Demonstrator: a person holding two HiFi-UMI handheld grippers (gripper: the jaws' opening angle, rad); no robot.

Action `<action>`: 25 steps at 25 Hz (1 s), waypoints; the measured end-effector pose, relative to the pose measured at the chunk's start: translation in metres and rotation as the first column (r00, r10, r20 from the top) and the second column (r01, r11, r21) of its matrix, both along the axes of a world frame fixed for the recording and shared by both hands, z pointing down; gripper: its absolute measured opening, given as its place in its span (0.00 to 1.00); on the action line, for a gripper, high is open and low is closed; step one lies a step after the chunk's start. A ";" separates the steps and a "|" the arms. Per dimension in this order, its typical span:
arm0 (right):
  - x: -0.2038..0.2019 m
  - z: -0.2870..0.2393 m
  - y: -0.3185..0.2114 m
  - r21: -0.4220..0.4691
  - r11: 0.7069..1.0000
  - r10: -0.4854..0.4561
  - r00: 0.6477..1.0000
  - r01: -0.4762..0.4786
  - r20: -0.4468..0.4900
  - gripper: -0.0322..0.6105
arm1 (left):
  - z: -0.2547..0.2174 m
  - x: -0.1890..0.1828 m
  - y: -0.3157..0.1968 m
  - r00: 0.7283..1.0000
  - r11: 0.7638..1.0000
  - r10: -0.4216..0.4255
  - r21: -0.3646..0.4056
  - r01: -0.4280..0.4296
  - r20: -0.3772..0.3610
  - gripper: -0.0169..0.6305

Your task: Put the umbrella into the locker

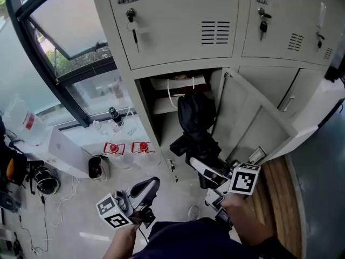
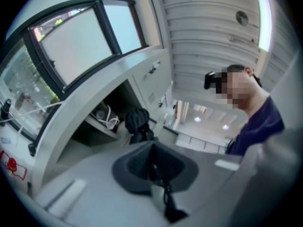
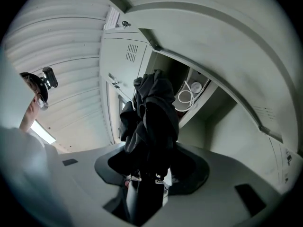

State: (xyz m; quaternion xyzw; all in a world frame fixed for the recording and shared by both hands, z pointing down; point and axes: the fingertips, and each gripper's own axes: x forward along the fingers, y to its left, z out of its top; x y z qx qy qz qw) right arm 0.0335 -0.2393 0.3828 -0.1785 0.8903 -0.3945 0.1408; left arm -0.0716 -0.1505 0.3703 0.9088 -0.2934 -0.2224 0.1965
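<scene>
Holding umbrella (image 1: 195, 124) seemingly within open locker (image 1: 144, 109) doorway.

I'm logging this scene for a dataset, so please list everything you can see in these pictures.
lockers: one bank, beige, ahead; one lower door open
umbrella: one, black, folded, before the open compartment
cord: one, white, on that compartment's shelf
keys: at least two, dark, hanging from upper door locks
window: one, dark-framed, left
packets: two, red-and-white, floor by the window
left claw: one, grey-black, low left, closed, empty
right claw: one, grey-black, low right, gripping the umbrella
</scene>
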 end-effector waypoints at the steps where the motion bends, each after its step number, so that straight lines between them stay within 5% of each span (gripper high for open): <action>1: -0.001 -0.001 -0.006 -0.001 1.000 -0.005 1.000 0.005 0.007 0.35 | 0.001 0.002 -0.004 1.000 1.000 -0.005 -0.006 0.005 0.003 0.03; 10: -0.017 -0.014 -0.057 -0.009 1.000 0.010 1.000 -0.010 -0.025 0.35 | 0.001 -0.005 -0.035 1.000 1.000 -0.018 -0.022 0.019 0.008 0.03; 18: -0.031 -0.021 -0.092 0.009 0.993 0.114 0.988 -0.113 -0.105 0.35 | 0.008 -0.033 -0.057 0.996 0.997 0.078 -0.026 -0.079 -0.045 0.03; 25: -0.047 -0.032 -0.125 0.112 0.978 0.203 0.924 -0.175 -0.325 0.36 | 0.016 -0.063 -0.072 0.976 0.981 0.190 -0.024 -0.193 -0.103 0.03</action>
